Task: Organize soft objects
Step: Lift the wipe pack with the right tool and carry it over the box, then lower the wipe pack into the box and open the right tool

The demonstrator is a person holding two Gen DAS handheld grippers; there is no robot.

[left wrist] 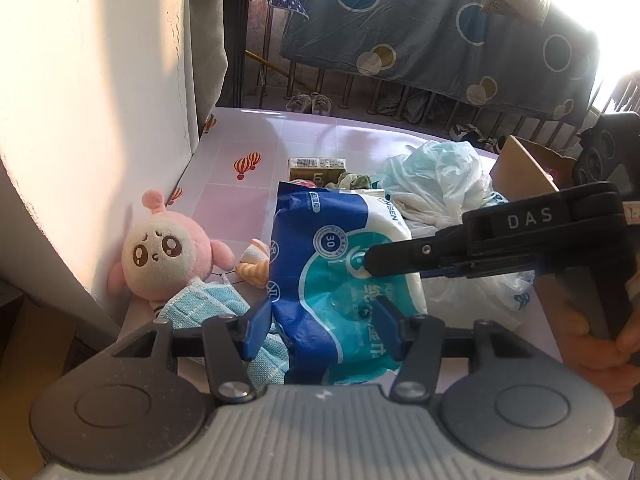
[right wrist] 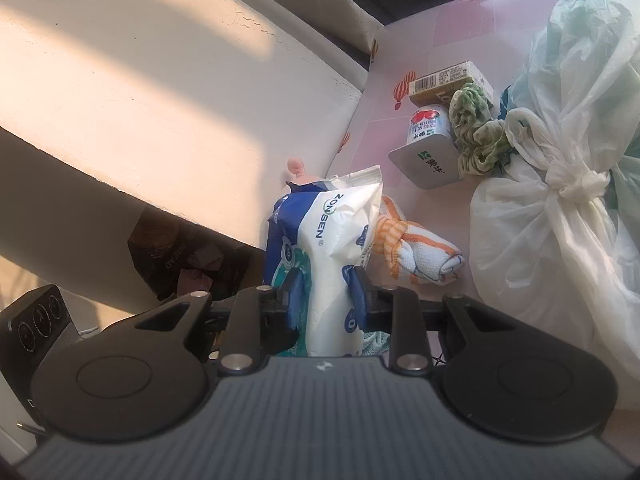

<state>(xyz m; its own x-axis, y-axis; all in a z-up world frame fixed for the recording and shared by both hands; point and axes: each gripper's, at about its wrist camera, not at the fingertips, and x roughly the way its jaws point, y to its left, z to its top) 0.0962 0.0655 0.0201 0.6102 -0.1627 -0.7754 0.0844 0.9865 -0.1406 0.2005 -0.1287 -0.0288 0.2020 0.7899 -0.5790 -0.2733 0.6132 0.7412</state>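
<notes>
The right gripper [right wrist: 320, 292] has its fingers pinched tight on the blue-and-white wipes pack [left wrist: 340, 264], holding it up above the pink worktop [left wrist: 248, 136] near the wall-side edge. The left gripper [left wrist: 326, 326] stands about half open with the pack's near end between its fingers; I cannot tell whether they press it. A pink plush doll [left wrist: 160, 256] lies against the wall, a knotted plastic bag [right wrist: 560, 184] farther across.
</notes>
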